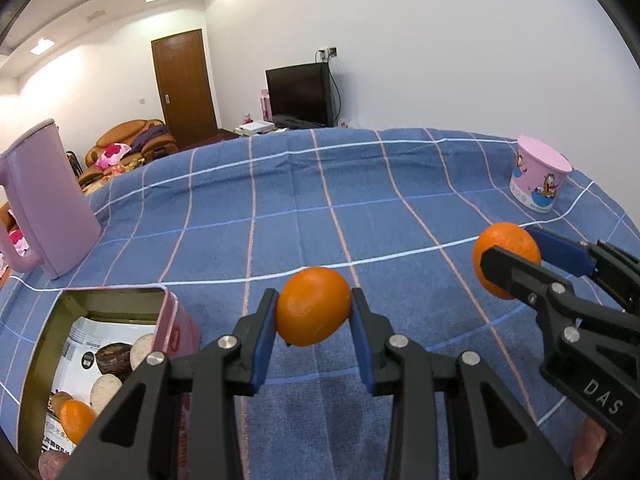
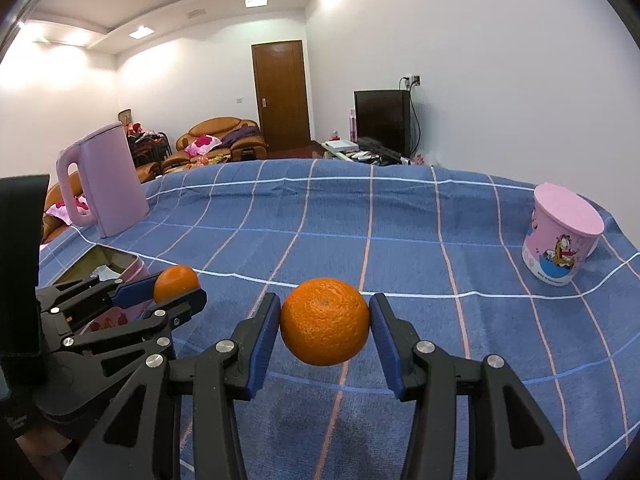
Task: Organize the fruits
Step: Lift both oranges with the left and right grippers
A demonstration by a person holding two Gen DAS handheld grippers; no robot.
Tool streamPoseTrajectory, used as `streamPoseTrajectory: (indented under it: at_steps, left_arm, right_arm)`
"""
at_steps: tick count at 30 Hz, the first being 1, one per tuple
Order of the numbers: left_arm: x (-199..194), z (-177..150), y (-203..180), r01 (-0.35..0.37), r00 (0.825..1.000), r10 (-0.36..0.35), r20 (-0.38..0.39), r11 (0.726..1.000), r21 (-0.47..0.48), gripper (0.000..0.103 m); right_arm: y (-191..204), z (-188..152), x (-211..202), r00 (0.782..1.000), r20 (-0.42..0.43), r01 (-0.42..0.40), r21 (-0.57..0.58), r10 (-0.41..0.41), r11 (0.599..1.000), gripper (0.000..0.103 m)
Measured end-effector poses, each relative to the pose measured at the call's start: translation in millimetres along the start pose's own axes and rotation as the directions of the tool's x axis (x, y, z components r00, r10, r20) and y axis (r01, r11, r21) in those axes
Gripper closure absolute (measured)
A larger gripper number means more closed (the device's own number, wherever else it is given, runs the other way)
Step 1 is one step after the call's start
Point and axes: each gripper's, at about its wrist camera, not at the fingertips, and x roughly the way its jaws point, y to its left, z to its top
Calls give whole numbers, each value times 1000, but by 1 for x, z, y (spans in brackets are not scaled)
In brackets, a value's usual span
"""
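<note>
My left gripper (image 1: 314,312) is shut on a smooth orange (image 1: 313,306) and holds it above the blue checked cloth. My right gripper (image 2: 325,322) is shut on a second, rougher orange (image 2: 325,321), also above the cloth. Each gripper shows in the other's view: the right one (image 1: 510,258) with its orange (image 1: 505,250) at the right of the left wrist view, the left one (image 2: 176,286) with its orange (image 2: 176,283) at the left of the right wrist view. An open pink tin (image 1: 176,320) at my lower left holds a third orange (image 1: 77,420) and printed packets.
A pink kettle (image 1: 48,196) stands at the table's left edge, behind the tin. A pink cartoon cup (image 1: 538,178) with a lid stands at the far right. The blue checked cloth (image 1: 320,208) covers the table. A sofa, door and TV lie beyond.
</note>
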Motion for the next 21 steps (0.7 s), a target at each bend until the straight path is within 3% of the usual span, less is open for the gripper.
streamPoseTrajectory:
  at_steps: [21]
  left_arm:
    - [-15, -2, 4, -22, 997, 25, 73, 999, -30, 66]
  right_arm:
    - [5, -2, -19, 995, 98, 22, -23, -20, 1000, 55]
